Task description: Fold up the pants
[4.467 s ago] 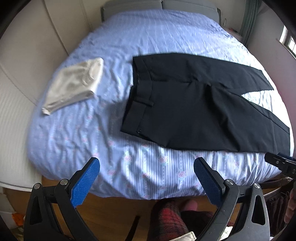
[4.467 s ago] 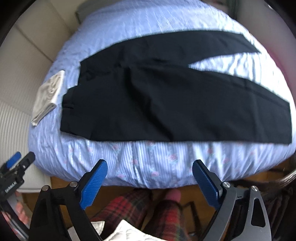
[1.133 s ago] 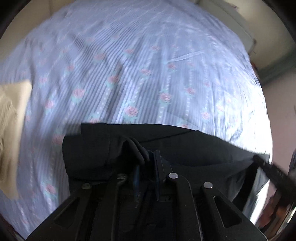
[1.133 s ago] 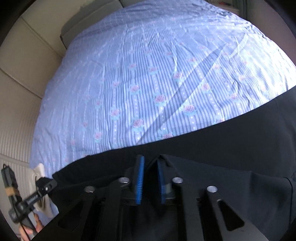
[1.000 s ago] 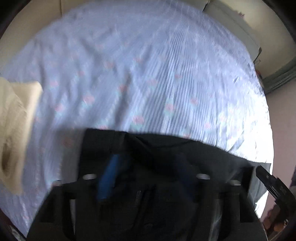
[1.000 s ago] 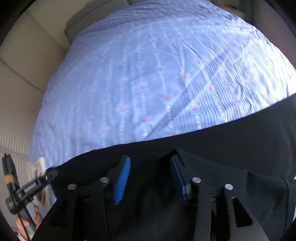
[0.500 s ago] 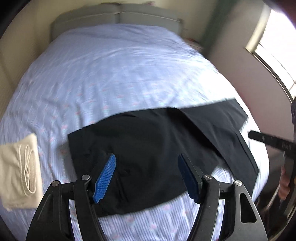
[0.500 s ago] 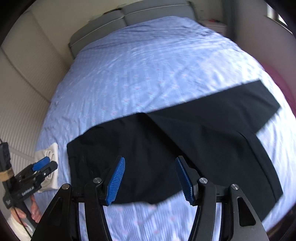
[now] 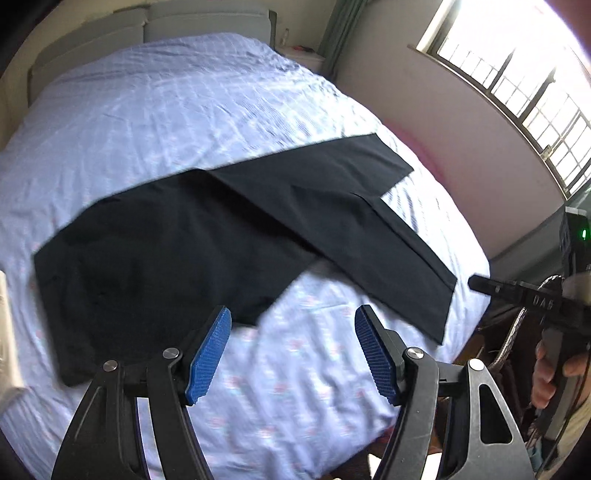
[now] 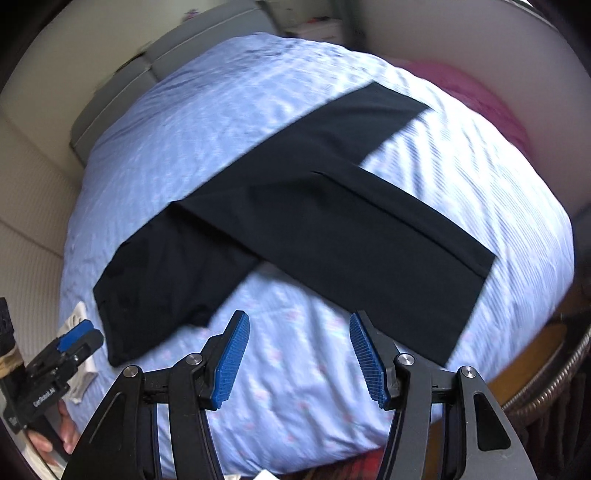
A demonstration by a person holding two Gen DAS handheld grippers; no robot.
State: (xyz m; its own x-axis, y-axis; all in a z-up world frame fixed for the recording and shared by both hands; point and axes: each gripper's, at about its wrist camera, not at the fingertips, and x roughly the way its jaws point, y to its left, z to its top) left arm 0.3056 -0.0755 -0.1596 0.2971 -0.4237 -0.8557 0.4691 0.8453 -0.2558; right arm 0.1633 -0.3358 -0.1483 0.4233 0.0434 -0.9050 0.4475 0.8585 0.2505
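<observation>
Our left gripper [image 9: 293,350] hangs above the near edge of the bed [image 9: 177,110] with its blue fingers [image 9: 207,356] spread apart and nothing between them. Our right gripper [image 10: 300,356] does likewise, its fingers [image 10: 229,363] parted over bare sheet; its jaws have just been opening, and they hold nothing.

Beyond both pairs of fingers, the black pants [image 9: 177,243] lie flat on the blue striped sheet with small flowers. They are folded lengthwise, the waist end towards the left, and the two legs do not sit square on each other: one leg end [image 9: 373,162] reaches to the far right, the other [image 9: 424,288] angles to the near right edge of the bed, crossing over it.

At the left edge, just beside the waist, a folded pale garment [image 9: 5,332] rests on the sheet. In the right wrist view, our left hand [image 10: 55,439] shows at the lower left, wrapped around its gripper's handle. Far off stands a grey headboard [image 9: 147,22]; a window [image 9: 524,74] fills the far right wall. No container appears anywhere.
</observation>
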